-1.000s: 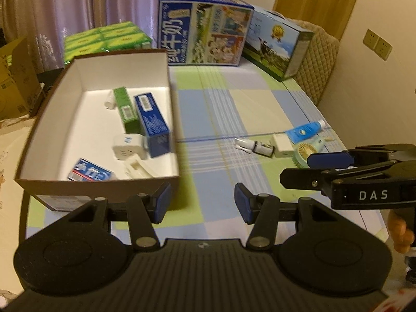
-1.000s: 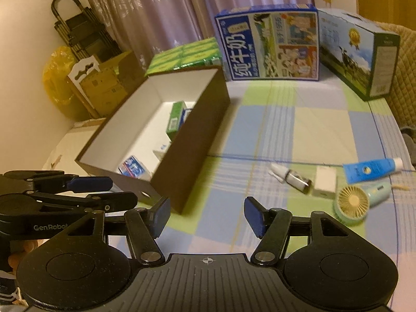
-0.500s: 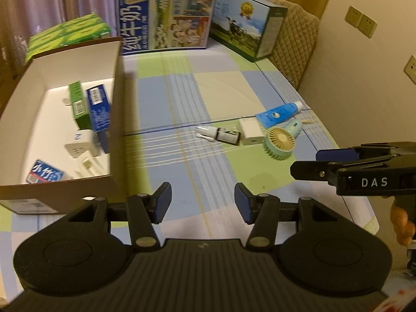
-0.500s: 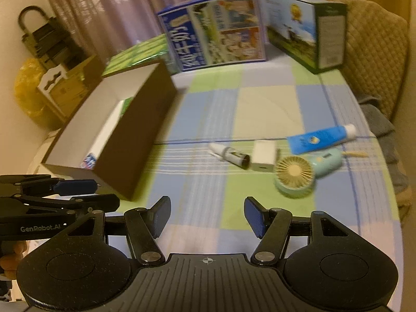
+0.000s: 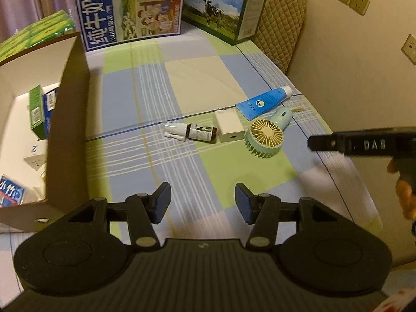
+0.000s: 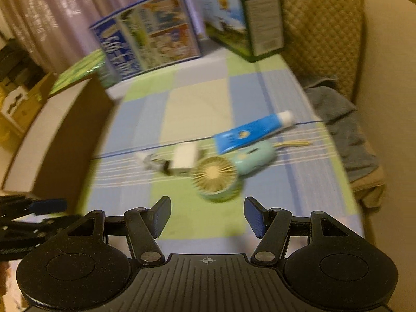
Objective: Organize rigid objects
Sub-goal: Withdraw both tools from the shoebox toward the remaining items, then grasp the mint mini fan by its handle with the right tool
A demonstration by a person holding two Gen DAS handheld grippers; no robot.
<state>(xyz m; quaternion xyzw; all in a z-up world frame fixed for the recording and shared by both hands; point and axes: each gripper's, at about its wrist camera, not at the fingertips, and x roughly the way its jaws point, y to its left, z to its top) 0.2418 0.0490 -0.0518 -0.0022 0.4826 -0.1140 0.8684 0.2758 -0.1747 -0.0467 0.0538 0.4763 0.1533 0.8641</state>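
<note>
- The desk [image 5: 182,83], under a checked blue, green and cream cloth, has a wide bare stretch between the open cardboard box [image 5: 67,119] on the left and the loose things on the right.
- Its right edge runs close along a wall; in the right wrist view a quilted chair [image 6: 319,39] with a grey cloth [image 6: 343,130] stands against that edge.
- Two milk cartons close off the far end: a blue one [image 5: 130,7] with large Chinese characters and a green one [image 5: 223,7] showing a cow.
- Still out on the cloth, in a row: a small spray bottle [image 5: 191,132], a white charger block [image 5: 230,127] touching it, a mint handheld fan [image 5: 267,132] just beside the block, and a blue tube [image 5: 262,101] behind the fan.
- Inside the box lie a green carton [image 5: 36,111], a blue carton [image 5: 50,104] and a white plug [image 5: 36,156], with a blue packet [image 5: 10,192] at the near corner.
- The left claw [image 5: 202,202] points down over bare cloth near the box's near corner, its jaws moderately apart and empty.
- The right claw [image 6: 206,215] hangs just short of the fan, jaws about half apart and empty; this view is blurred.
- From the left wrist view the right claw's side reads "DAS", with fingers [image 5: 405,195] of the person's hand below it.
</note>
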